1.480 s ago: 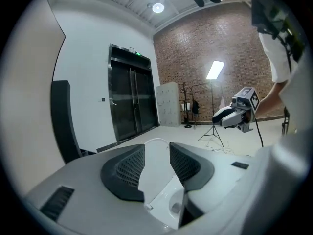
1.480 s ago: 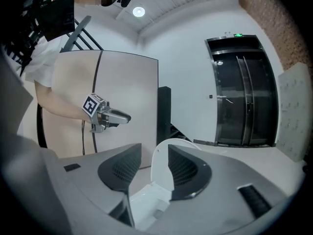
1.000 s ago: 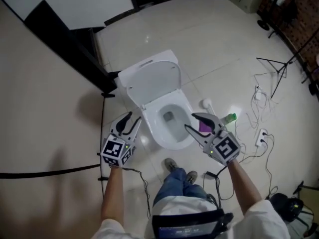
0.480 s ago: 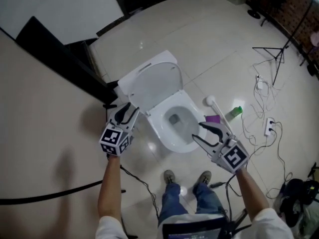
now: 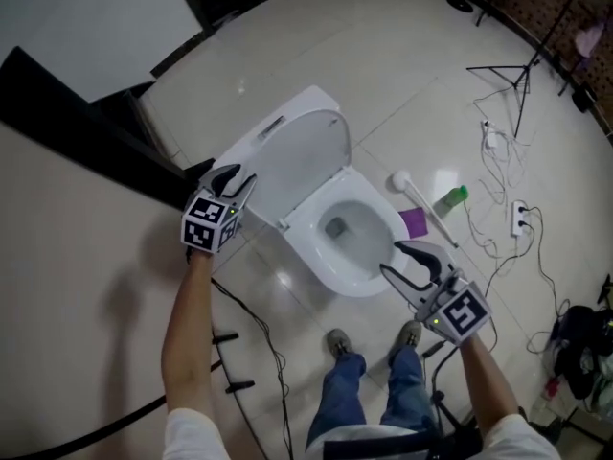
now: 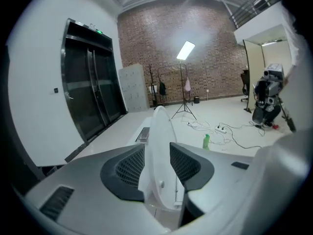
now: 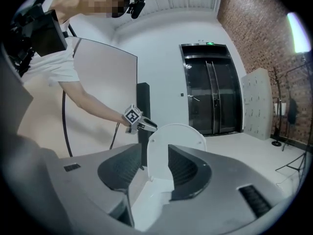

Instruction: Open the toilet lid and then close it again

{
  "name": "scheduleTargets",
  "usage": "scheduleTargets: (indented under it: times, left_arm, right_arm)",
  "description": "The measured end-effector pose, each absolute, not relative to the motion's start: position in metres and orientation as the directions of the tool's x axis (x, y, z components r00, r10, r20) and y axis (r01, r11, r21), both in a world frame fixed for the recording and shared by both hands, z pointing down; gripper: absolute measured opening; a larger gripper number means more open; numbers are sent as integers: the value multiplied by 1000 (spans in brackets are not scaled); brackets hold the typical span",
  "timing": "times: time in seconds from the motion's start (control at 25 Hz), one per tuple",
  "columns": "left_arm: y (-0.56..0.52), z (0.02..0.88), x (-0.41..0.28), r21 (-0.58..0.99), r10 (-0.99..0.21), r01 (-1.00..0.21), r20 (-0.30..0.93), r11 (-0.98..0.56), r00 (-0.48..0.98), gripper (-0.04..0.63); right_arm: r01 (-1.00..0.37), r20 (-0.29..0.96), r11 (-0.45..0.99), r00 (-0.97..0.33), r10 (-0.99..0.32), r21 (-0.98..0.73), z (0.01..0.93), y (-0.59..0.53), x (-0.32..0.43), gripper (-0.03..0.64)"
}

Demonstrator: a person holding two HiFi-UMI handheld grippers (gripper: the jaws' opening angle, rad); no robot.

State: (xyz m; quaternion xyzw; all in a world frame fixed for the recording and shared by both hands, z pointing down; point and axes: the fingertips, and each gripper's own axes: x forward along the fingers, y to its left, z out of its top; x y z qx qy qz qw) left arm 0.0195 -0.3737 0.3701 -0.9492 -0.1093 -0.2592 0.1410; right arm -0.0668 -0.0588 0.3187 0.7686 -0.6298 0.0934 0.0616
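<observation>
Left gripper (image 5: 236, 178): jaws released and parted, clamped on nothing. Lined up on the thin side edge of the toilet lid (image 5: 305, 151), with a gap on either side and no pad seen pressing. Cannot tell whether the edge is already inside the gap or just beyond it.
Right gripper (image 5: 391, 258): jaws also parted and empty. Held low by the front right of the bowl (image 5: 369, 266), well apart from the lid.
Toilet lid: raised, near upright, leaning back against the cistern (image 5: 259, 132), inner face turned to the bowl.
Bowl: uncovered, open to view from above.
Floor (image 5: 402, 84): green bottle (image 5: 450, 199) and white brush (image 5: 407, 188) lying just right of the bowl, loose cables (image 5: 498, 247) further out.
Step in hand: opening judged done, given the upright lid. Closing half about to start, with the left gripper set up at the lid's edge.
Next move: likely calls for sliding the left jaws over the lid's rim and pinching it firmly. After that, tipping the lid forward off the cistern and lowering it slowly onto the bowl.
Care needed: a thin, smooth rim probably slips easily, so a weak pinch could let the lid drop and slam.
</observation>
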Motion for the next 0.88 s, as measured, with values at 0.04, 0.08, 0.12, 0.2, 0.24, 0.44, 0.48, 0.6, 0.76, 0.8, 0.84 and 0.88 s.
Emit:
scheduleTargets:
  times: [0.04,0.08,0.12,0.2,0.24,0.44,0.48,0.6,0.76,0.8,0.84,0.88]
  left_arm:
    - [-376,376,25,-217,139,296,537,-930,832,153]
    - [-378,380,30,-219,139,301,545,-928,827,153]
    - [-381,384,34,-218,135,298,550,-929,824,153]
    - [-385,391,38,-195,132,285,561,-938,817,153]
    - [-385,395,39,-168,142,284,570,-944,810,153]
    - [-372,395,28,-47,234,322,590,-946,773,37]
    - [-364,394,25,-63,240,345,602,-936,761,34]
    - [-332,391,10,-123,247,414,640,-902,728,32]
    - [-271,401,-27,-217,219,450,645,-866,732,34]
    - [-251,407,-38,-247,206,458,648,-854,734,34]
    - [-231,415,-50,-281,193,469,652,-837,734,37]
    - [-210,425,-61,-318,177,483,658,-816,732,39]
  right_arm:
    - [-979,229,-204,194,-954,-23,322,-60,-68,167]
    - [-977,235,-211,199,-951,-27,326,-59,-69,167]
    - [-975,239,-219,204,-949,-36,329,-57,-70,167]
    - [-971,245,-232,213,-946,-53,334,-51,-74,167]
    - [-970,251,-237,215,-944,-58,336,-48,-76,167]
    - [-968,267,-242,219,-938,-57,341,-27,-77,167]
    - [-968,263,-244,221,-939,-59,340,-22,-76,167]
    - [-967,253,-247,222,-942,-69,335,-9,-70,167]
    - [-966,249,-244,218,-944,-80,342,11,-69,167]
    - [-966,252,-243,215,-944,-86,346,18,-69,167]
    - [-966,255,-241,211,-944,-93,351,24,-69,167]
    - [-966,258,-239,206,-944,-102,356,31,-68,167]
